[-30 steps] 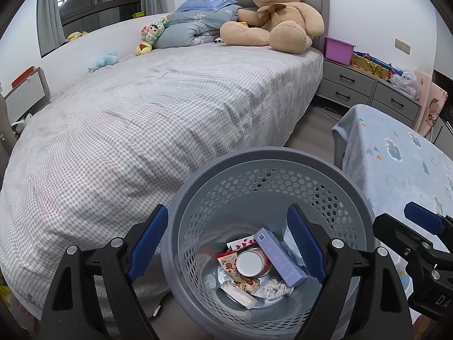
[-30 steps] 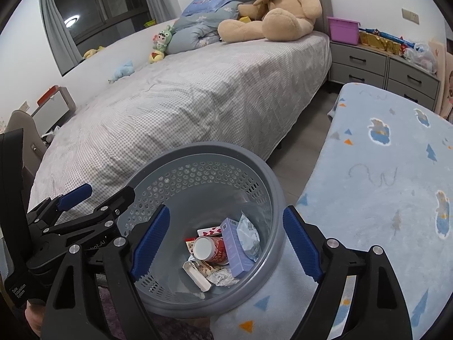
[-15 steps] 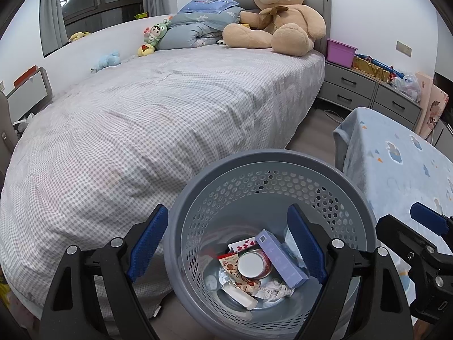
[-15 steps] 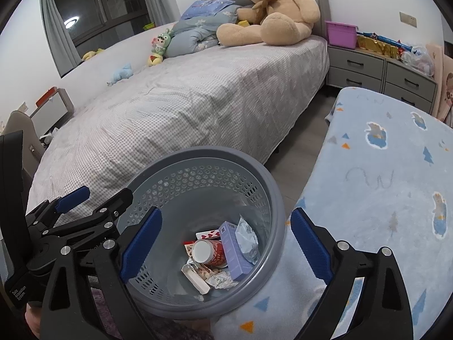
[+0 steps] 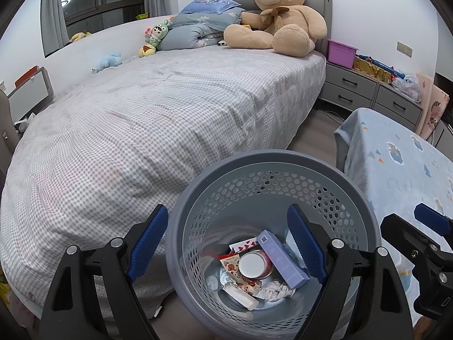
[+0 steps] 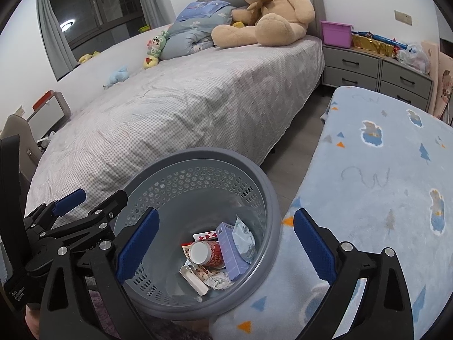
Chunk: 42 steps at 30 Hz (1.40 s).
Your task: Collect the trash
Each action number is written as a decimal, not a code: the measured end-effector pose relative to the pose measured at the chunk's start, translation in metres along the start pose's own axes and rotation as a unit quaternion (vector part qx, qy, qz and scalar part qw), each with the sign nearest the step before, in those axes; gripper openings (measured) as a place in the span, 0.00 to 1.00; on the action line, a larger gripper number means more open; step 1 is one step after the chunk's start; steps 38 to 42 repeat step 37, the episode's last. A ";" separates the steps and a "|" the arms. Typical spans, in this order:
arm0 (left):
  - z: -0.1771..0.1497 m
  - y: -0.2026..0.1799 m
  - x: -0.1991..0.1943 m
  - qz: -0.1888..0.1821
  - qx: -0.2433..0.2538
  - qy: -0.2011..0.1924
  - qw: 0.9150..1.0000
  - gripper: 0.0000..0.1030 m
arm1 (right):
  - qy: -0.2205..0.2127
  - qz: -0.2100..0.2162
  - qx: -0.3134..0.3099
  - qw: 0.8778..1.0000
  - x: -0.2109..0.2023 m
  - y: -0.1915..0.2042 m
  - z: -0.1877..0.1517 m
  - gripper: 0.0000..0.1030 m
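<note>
**Both grippers empty over a filled bin**

You held the bin (image 5: 269,170) on the floor between the bed (image 5: 155,119) and the blanket-covered table (image 6: 382,170); to finish well, I judge you should have scanned both for strays before lifting away; your left gripper (image 5: 226,243) and right gripper (image 6: 223,243) gaped wide, holding nothing; the trash lay at the bottom: purple box (image 5: 283,257), white-lidded cup (image 5: 252,263), crumpled paper (image 5: 273,289); no writing was legible.
</note>
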<state>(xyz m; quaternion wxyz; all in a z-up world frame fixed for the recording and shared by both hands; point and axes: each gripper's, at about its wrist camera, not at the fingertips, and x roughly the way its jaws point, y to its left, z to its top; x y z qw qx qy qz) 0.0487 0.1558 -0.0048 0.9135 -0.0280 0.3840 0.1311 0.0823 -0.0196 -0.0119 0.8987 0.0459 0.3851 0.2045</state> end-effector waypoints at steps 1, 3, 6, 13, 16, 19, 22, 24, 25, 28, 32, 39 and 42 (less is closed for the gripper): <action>0.000 0.000 0.000 -0.001 0.001 0.000 1.000 0.80 | 0.000 -0.001 -0.001 1.000 0.000 0.000 0.000 0.91; 0.001 0.001 0.000 0.000 0.001 0.000 1.000 0.80 | 0.000 -0.001 -0.002 1.000 0.000 0.000 0.000 0.91; 0.000 0.000 0.000 0.000 -0.001 -0.001 1.000 0.80 | -0.001 -0.001 -0.002 1.000 0.000 0.000 -0.001 0.91; -0.001 -0.001 -0.001 0.005 0.001 -0.004 1.000 0.80 | -0.001 -0.003 -0.004 1.000 0.000 0.001 -0.001 0.91; -0.001 -0.003 -0.002 0.007 0.004 -0.007 1.000 0.80 | -0.001 -0.003 -0.004 1.000 0.000 0.001 -0.001 0.91; -0.001 -0.003 -0.003 0.008 0.005 -0.007 1.000 0.80 | -0.001 -0.003 -0.004 1.000 0.000 0.001 -0.001 0.91; 0.000 -0.003 -0.003 0.008 0.002 -0.007 1.000 0.80 | -0.001 -0.003 -0.003 1.000 0.000 0.001 -0.001 0.91; 0.000 -0.002 -0.002 0.008 0.001 -0.007 1.000 0.80 | -0.001 -0.002 -0.004 1.000 0.000 0.001 -0.001 0.91; 0.000 -0.002 -0.002 0.009 0.000 -0.007 1.000 0.80 | -0.001 -0.002 -0.004 1.000 0.000 0.001 -0.001 0.91; 0.000 -0.001 -0.003 0.009 0.001 -0.009 1.000 0.80 | -0.001 -0.003 -0.004 1.000 0.000 0.001 -0.001 0.91; 0.000 -0.001 -0.002 0.010 0.001 -0.007 1.000 0.80 | -0.002 -0.003 -0.003 1.000 0.001 0.001 -0.001 0.91; 0.000 0.000 -0.002 0.010 0.001 -0.007 1.000 0.80 | -0.001 -0.003 -0.003 1.000 0.000 0.001 -0.001 0.91; 0.000 0.000 -0.002 0.010 0.001 -0.007 1.000 0.80 | -0.001 -0.003 -0.003 1.000 0.000 0.001 -0.001 0.91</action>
